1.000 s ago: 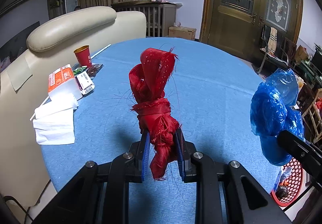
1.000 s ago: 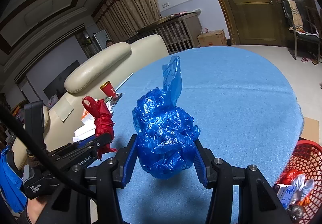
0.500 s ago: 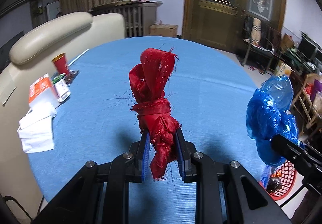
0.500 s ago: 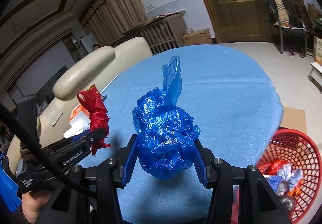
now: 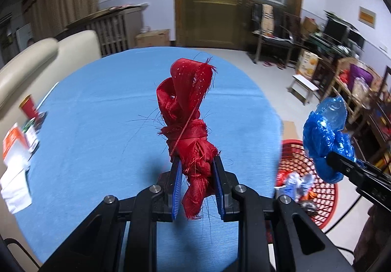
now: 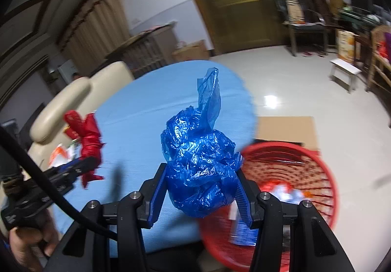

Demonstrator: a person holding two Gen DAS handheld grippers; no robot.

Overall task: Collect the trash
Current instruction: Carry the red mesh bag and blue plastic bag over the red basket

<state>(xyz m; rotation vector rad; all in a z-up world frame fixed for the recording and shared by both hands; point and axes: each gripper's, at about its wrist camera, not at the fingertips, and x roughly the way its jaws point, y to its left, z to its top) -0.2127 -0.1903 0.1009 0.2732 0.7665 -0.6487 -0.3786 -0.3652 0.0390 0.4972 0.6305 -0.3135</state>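
Observation:
My left gripper [image 5: 196,186] is shut on a knotted red ribbon [image 5: 187,123] and holds it upright above the blue table [image 5: 97,125]. My right gripper [image 6: 199,196] is shut on a crumpled blue plastic bag [image 6: 200,164], held past the table's right edge over the rim of a red mesh basket [image 6: 317,162] on the floor. The basket [image 5: 327,201] holds several pieces of trash. The blue bag [image 5: 326,135] shows at the right of the left wrist view, and the red ribbon [image 6: 88,140] at the left of the right wrist view.
A red paper cup [image 5: 29,108], small boxes [image 5: 14,142] and white tissue [image 5: 14,189] lie at the table's left edge by a cream sofa [image 5: 36,64]. A cardboard sheet [image 6: 286,130] lies on the floor behind the basket. Chairs and clutter stand at the right.
Both grippers have swung to the right with their loads. The red basket has come into fuller view under the right gripper, and the table's left-side items have slid toward the frame edge.

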